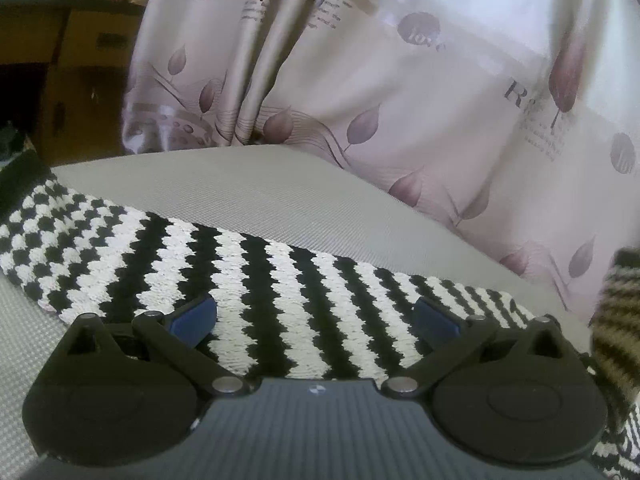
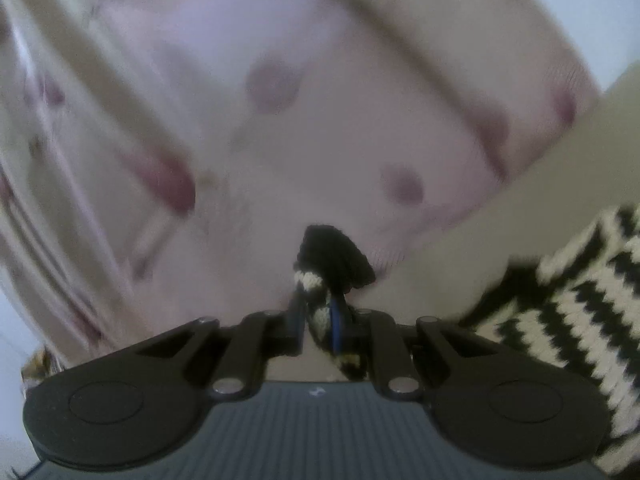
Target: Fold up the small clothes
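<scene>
Over the grey mat [image 1: 248,184], your left gripper [image 1: 316,316] hangs wide above the flat knit [image 1: 256,264]; right gripper [image 2: 320,316] pinches a raised corner. Fold underway, I judge; next, carry that corner across and lay it square

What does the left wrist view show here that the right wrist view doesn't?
Only the left wrist view: the left gripper open above the flat-lying knit, the grey surface, a wooden cabinet, and a brown striped fabric. Only the right wrist view: the right gripper shut on a pinched edge of the knit, lifted. Both: the black-and-white zigzag knit and the leaf-print curtain.
</scene>
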Demonstrator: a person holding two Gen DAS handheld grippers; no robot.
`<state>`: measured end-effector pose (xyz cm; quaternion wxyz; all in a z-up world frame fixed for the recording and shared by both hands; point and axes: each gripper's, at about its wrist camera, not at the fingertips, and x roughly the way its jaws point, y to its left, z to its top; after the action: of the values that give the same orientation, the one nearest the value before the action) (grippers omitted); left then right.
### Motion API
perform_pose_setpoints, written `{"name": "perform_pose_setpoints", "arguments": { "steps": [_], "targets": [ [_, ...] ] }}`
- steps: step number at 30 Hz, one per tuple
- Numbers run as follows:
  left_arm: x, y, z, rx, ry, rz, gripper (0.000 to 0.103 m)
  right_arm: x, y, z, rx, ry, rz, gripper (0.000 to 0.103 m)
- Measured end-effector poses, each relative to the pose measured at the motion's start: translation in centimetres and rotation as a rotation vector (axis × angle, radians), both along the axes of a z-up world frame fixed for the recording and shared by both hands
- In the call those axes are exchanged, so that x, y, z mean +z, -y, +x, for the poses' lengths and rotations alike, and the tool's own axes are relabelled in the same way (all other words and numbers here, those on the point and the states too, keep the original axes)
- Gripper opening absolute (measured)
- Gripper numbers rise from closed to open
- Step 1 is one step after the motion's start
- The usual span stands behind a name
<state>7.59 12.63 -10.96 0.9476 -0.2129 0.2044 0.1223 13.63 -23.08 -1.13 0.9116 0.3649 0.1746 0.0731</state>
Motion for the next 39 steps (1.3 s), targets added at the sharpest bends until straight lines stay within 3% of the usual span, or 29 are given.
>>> {"name": "perform_pose_setpoints", "arguments": {
  "steps": [7,14,16,18,20,23,26,32,35,37,39],
  "targets": [
    [-0.1,-0.9,-0.7,-0.004,0.013,-0.024,0.103,-3.1,-4.3,1.0,0.102,-0.085,-0.12,0.012],
    [0.0,-1.2,-0.9,0.004,0.013,-0.033,0.103,-5.1,-7.3,1.8,0.224,-0.141,-0.304,0.015],
    [0.0,-1.2,-0.8,0.007,0.009,-0.034,0.103,-5.0,-7.6,1.6,0.249,-0.156,-0.333,0.025],
    [0.0,-1.2,-0.8,0.01,0.003,-0.035,0.103,-4.4,-7.1,0.2,0.244,-0.156,-0.345,0.054],
    [0.0,-1.2,-0.7,0.01,0.001,-0.033,0.103,-3.6,-5.4,-2.3,0.235,-0.119,-0.313,0.073],
    [0.0,-1.2,-0.6,0.008,-0.003,-0.028,0.103,-2.2,-1.9,-7.7,0.239,-0.079,-0.276,0.074],
    [0.0,-1.2,-0.4,0.007,-0.011,-0.025,0.103,-1.3,3.1,-15.0,0.184,-0.103,-0.274,0.074],
    [0.0,-1.2,-0.2,0.004,-0.019,-0.013,0.103,-1.3,12.8,-30.5,-0.145,-0.324,-0.543,0.076],
    [0.0,-1.1,0.0,0.002,-0.02,-0.006,0.103,-2.4,16.3,-35.5,-0.179,-0.332,-0.415,0.076],
    [0.1,-1.3,0.0,-0.017,-0.033,-0.006,0.103,-3.2,17.0,-36.9,-0.17,-0.288,-0.336,0.076],
    [0.5,-1.6,-0.3,-0.04,-0.049,-0.008,0.103,-3.8,16.3,-36.4,-0.162,-0.261,-0.351,0.076]
  ]
}}
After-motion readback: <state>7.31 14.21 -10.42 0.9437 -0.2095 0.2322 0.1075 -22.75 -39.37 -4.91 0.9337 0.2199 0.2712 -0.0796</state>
